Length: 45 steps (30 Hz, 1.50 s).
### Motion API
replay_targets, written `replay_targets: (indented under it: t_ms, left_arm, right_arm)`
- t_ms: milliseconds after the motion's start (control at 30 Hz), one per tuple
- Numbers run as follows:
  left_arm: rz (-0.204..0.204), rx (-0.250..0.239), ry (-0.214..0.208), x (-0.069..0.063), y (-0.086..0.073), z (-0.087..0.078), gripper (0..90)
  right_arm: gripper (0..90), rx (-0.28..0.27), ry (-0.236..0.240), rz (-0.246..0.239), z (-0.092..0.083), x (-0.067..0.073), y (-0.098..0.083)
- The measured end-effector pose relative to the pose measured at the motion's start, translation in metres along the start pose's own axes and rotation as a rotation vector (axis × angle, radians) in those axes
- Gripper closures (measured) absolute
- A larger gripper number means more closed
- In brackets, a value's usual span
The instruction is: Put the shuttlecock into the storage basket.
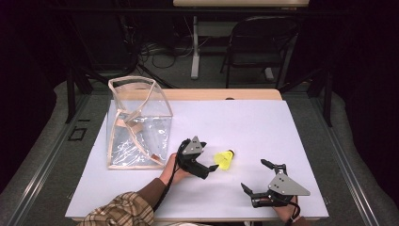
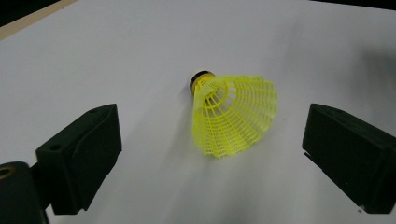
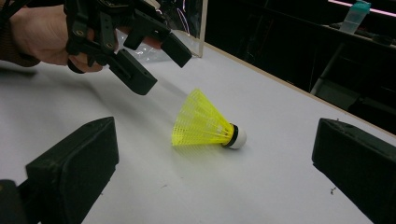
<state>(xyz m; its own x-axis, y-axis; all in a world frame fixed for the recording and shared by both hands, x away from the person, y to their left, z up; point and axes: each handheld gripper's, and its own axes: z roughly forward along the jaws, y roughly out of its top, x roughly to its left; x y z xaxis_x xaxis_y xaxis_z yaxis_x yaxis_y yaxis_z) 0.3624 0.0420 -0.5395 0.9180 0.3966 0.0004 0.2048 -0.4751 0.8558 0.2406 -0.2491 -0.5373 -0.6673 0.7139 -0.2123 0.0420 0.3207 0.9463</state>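
Near the middle of the white bench top (image 1: 263, 122), a little toward its front edge, a yellow shuttlecock (image 1: 224, 159) lay on its side, its white cork tip pointing toward the far edge and its mesh skirt toward the person. The left gripper (image 1: 212, 168) was just beside the skirt, released, with its jaws spread apart and nothing pressed between them. The left gripper view brought what the high view could not: the open mouth of the skirt faced the camera, the lattice of the plastic showed rib by rib, and a dark band sat between skirt and cork on the shuttlecock (image 2: 233, 114), which lay between and a little ahead of the two black jaws, touching neither.

The right gripper view caught the shuttlecock (image 3: 205, 123) in profile, skirt flat against the bench, cork (image 3: 238, 136) to one side, and beyond it the left gripper (image 3: 159, 60) held in a bare hand (image 3: 39, 35), tilted down above and behind the skirt without contact. The right gripper (image 1: 254, 176) rested near the front right corner of the bench, well apart from the shuttlecock, jaws likewise wide and holding nothing.

In the high view alone, a clear plastic bag (image 1: 139, 125) with tan trim stood upright at the left side of the bench, mouth open, and a plaid sleeve (image 1: 122, 212) came over the front edge. A dark folding chair (image 1: 261, 42) stood on the floor beyond the far edge.
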Motion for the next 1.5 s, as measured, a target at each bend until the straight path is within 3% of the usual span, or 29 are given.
replay_targets:
  t_ms: [267, 300, 567, 767, 1500]
  left_arm:
    - [0.017, 0.044, 0.009, 0.0, 0.005, 0.01, 23.6]
    - [0.024, 0.054, 0.011, -0.001, 0.006, 0.013, 28.9]
    - [0.016, 0.087, 0.026, 0.001, 0.008, 0.019, 45.2]
    - [0.008, 0.095, 0.004, 0.001, 0.009, 0.023, 53.5]
    - [-0.003, 0.121, 0.054, -0.006, 0.009, 0.036, 70.8]
  right_arm:
    - [0.2, 0.004, 0.001, 0.0, 0.0, 0.0, 0.0]
    - [0.2, 0.004, 0.001, 0.0, 0.0, 0.0, 0.0]
    - [0.3, 0.007, 0.002, 0.003, 0.001, 0.0, 0.0]
    - [0.3, 0.008, 0.002, 0.002, 0.001, 0.0, 0.0]
    - [0.4, 0.014, 0.003, 0.0, 0.001, 0.001, 0.0]
